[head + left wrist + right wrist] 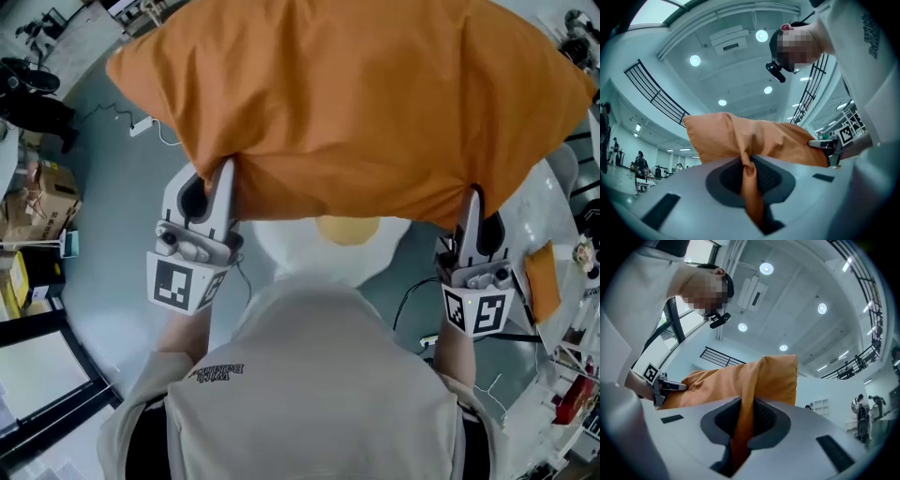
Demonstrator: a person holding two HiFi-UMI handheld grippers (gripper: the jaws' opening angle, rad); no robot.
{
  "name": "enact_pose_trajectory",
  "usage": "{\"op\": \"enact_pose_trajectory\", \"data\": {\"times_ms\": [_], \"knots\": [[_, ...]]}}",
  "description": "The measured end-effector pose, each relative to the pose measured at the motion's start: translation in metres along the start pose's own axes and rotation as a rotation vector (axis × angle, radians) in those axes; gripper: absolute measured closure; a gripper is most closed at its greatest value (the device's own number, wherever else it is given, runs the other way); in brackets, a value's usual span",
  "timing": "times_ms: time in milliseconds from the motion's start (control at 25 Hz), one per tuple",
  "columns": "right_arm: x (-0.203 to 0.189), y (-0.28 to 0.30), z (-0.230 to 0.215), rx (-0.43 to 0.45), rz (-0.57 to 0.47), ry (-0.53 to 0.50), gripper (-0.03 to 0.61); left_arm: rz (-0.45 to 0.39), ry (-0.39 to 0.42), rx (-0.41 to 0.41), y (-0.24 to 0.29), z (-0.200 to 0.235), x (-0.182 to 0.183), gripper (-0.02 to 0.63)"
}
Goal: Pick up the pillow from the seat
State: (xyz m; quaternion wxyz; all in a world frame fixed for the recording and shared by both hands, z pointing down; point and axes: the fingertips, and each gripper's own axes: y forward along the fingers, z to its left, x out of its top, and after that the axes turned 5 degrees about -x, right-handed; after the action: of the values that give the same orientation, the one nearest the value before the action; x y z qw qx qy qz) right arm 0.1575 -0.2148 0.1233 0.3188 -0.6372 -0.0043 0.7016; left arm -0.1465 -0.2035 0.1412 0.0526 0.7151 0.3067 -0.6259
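Observation:
A large orange pillow (356, 103) hangs in the air, held up in front of the person and filling the upper head view. My left gripper (223, 183) is shut on a pinch of the pillow's near left edge. My right gripper (472, 208) is shut on its near right edge. In the left gripper view a fold of the orange pillow (751, 187) runs down between the jaws. The right gripper view shows the orange pillow (743, 427) clamped the same way, with the left gripper (658, 385) beyond. A white seat (333, 248) with a yellow centre sits below the pillow.
Cardboard boxes (42, 202) stand at the left on the grey floor. A white table (548, 281) with small items lies at the right, a black cable (408, 300) beside it. Both gripper views look up at a ceiling with round lights (761, 35); people stand in the far hall (640, 164).

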Motion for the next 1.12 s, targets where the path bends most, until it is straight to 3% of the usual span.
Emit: {"op": "enact_pose_trajectory", "data": {"times_ms": [240,1120], "knots": [[-0.011,-0.006,0.016,-0.002,0.002,0.047,0.541,0.017,-0.014,-0.002,-0.014,0.007,-0.008,0.580],[-0.013,-0.006,-0.002,-0.050,0.028,0.077,0.541,0.064,-0.023,-0.019,0.005,0.002,-0.011,0.580]]}}
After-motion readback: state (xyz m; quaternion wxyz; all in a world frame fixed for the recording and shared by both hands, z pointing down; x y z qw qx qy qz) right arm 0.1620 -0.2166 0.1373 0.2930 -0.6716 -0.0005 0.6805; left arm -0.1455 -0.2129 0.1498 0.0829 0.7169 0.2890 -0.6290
